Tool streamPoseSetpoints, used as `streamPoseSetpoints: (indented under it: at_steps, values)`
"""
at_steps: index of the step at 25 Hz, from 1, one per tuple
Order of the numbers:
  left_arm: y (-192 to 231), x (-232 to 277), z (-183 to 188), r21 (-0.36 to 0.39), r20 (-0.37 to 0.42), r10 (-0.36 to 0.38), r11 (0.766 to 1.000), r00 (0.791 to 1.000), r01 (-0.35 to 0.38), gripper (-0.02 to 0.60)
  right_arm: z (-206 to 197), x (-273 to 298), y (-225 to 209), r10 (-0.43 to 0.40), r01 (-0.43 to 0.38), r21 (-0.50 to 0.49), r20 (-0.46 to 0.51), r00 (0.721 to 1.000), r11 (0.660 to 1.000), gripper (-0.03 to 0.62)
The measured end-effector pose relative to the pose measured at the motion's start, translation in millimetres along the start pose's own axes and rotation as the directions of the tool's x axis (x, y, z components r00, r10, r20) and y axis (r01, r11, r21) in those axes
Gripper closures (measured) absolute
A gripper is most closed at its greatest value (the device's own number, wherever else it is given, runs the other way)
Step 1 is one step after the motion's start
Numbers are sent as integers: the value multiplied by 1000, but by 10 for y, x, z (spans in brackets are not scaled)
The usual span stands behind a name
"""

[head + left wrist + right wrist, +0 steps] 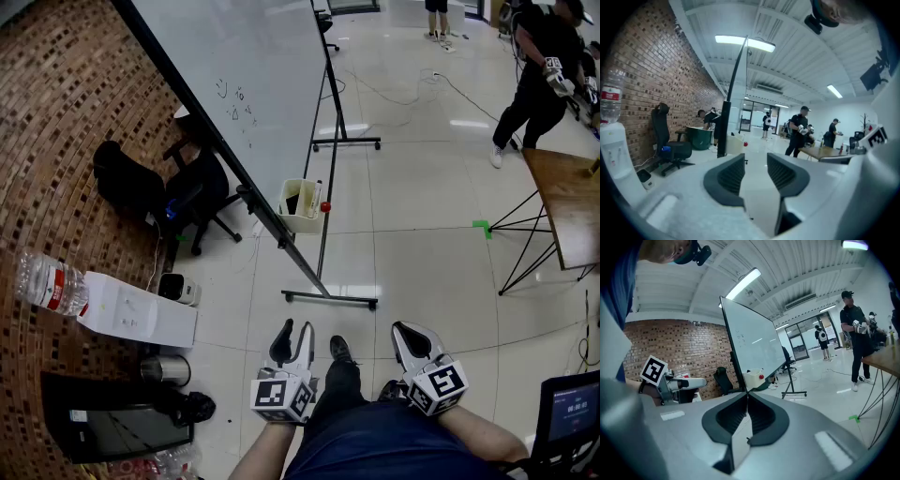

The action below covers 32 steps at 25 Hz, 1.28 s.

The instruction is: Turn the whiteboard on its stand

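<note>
Left tongs (756, 159) half-parted, empty | right tongs (746, 394) clenched, empty | whiteboard (253, 84) tilted, well apart from both

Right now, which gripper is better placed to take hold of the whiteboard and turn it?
Probably the left gripper: its jaws stand apart and empty, and it sits nearer the whiteboard. The right gripper has its jaws shut. Neither touches it.

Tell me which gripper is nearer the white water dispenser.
Left. In the head view the left gripper sits just right of the water dispenser; the right gripper is farther right again, on the left gripper's far side.
</note>
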<state>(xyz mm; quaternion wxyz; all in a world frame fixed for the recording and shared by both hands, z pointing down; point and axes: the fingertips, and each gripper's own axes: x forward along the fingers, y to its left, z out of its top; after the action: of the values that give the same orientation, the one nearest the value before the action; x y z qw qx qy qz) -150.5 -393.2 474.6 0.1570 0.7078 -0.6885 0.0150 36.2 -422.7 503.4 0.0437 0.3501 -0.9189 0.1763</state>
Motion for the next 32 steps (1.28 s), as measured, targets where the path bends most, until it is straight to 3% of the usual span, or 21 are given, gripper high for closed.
streamPoseSetpoints:
  at_steps: [8, 11, 16, 19, 28, 32]
  values:
    - [884, 922, 583, 14, 86, 28, 999, 996, -30, 338, 490, 858, -221, -67, 68, -71, 19, 998, 995, 575]
    - [980, 1279, 711, 46, 93, 3, 999, 996, -8, 325, 656, 1119, -225, -44, 47, -127, 27, 999, 991, 495]
    - [1040, 1749, 805, 88, 72, -90, 993, 993, 84, 303, 723, 1643, -48, -28, 26, -131, -10, 1000, 991, 446]
    - [1000, 1918, 765, 101, 47, -109, 989, 993, 104, 285, 697, 1811, -83, -26, 23, -137, -21, 999, 990, 441]
    - [1027, 2154, 976, 133, 131, -40, 991, 991, 22, 289, 769, 2115, -204, 25, -26, -124, -3, 1000, 992, 441]
    - [1076, 2264, 899, 170, 102, -35, 985, 994, 17, 373, 823, 2192, -271, 31, -28, -119, 19, 999, 993, 442]
